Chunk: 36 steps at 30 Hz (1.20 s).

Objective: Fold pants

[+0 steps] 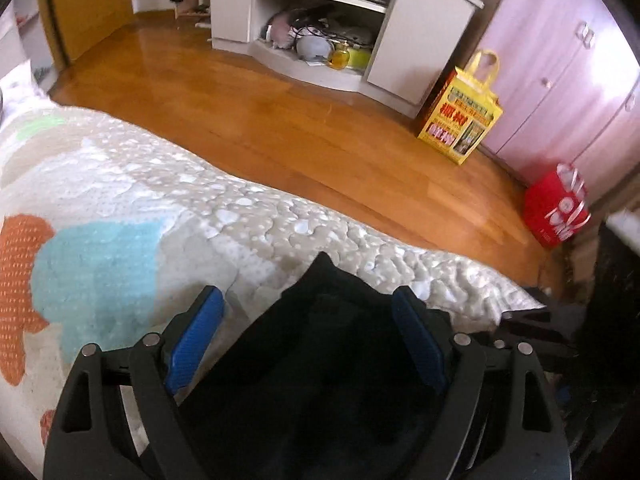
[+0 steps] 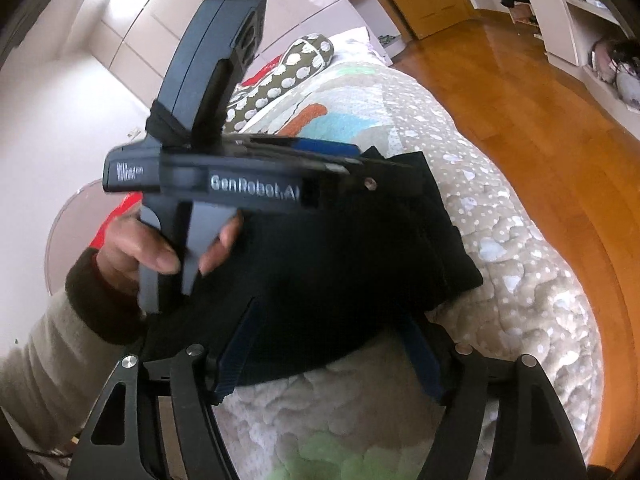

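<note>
Left gripper (image 1: 308, 304): blue-padded fingers (image 1: 196, 340) spread wide, released. The dark folded fabric pants (image 1: 320, 360) fill the gap between them; the cloth lies against the inner face of the finger on the view's right, the other finger stands clear of it. A peak of the cloth rises just ahead of the fingertips.

Right gripper (image 2: 332, 344): fingers likewise spread apart, nothing clamped. The near edge of the pants (image 2: 340, 256) drapes over both blue pads (image 2: 234, 364); whether the pads touch the cloth or merely sit under it, cannot tell.

In the right wrist view the left gripper (image 2: 352, 156) lies across the top of the pants bundle, body marked "GenRobot.AI", held by the person's left hand (image 2: 160, 248) with a beige sleeve behind it.

Pants rest as a compact bundle on the quilted cream bedspread (image 1: 280, 216) with blue and orange patches, near the bed's edge. Beyond the edge: glossy wooden floor (image 1: 260, 120), a yellow printed shopping bag (image 1: 460, 120) and a red bag (image 1: 556, 212) standing by pale pink cabinet doors (image 1: 560, 80), and a white open shelf unit (image 1: 416, 40) holding clutter.
</note>
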{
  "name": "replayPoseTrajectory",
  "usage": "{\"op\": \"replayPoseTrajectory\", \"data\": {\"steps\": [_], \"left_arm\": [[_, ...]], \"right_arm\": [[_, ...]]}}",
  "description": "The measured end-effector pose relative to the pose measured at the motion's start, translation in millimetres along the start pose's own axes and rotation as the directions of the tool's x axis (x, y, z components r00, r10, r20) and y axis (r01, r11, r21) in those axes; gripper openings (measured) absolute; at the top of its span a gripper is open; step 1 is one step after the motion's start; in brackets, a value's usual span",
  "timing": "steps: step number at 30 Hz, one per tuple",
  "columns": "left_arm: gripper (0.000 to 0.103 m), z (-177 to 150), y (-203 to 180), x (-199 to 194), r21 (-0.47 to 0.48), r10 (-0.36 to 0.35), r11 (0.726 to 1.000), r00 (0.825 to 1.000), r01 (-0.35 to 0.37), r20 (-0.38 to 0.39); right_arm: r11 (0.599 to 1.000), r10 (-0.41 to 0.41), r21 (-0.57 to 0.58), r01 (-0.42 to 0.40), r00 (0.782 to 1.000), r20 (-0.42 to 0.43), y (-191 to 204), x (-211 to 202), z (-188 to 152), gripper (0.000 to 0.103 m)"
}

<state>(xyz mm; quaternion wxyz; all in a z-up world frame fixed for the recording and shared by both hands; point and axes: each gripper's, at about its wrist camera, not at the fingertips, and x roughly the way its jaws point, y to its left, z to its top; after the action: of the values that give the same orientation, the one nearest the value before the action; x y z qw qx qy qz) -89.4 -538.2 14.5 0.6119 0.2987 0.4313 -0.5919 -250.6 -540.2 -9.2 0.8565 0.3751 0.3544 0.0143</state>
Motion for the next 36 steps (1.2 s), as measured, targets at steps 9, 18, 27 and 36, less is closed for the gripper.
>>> {"op": "replayPoseTrajectory", "data": {"steps": [9, 18, 27, 36], "left_arm": [[0.029, -0.6, 17.5, -7.1, -0.094, -0.093, 0.991, 0.995, 0.096, 0.038], [0.028, -21.0, 36.2, -121.0, -0.185, -0.030, 0.980, 0.971, 0.075, 0.237], [0.068, -129.8, 86.8, -215.9, -0.437, 0.200, 0.897, 0.941, -0.064, 0.272], [0.078, -217.2, 99.1, -250.5, -0.669, 0.243, 0.741, 0.951, -0.054, 0.193]], "right_arm": [[0.999, -0.019, 0.052, 0.016, 0.998, 0.061, -3.4, -5.6, 5.2, 0.012], [0.981, 0.036, -0.194, -0.009, 0.990, 0.137, 80.8, -30.9, 29.4, 0.010], [0.861, 0.100, -0.501, -0.093, 0.995, -0.012, 195.4, 24.0, 1.5, 0.011], [0.784, 0.074, -0.571, -0.244, 0.949, -0.305, 231.9, 90.7, -66.4, 0.054]]}}
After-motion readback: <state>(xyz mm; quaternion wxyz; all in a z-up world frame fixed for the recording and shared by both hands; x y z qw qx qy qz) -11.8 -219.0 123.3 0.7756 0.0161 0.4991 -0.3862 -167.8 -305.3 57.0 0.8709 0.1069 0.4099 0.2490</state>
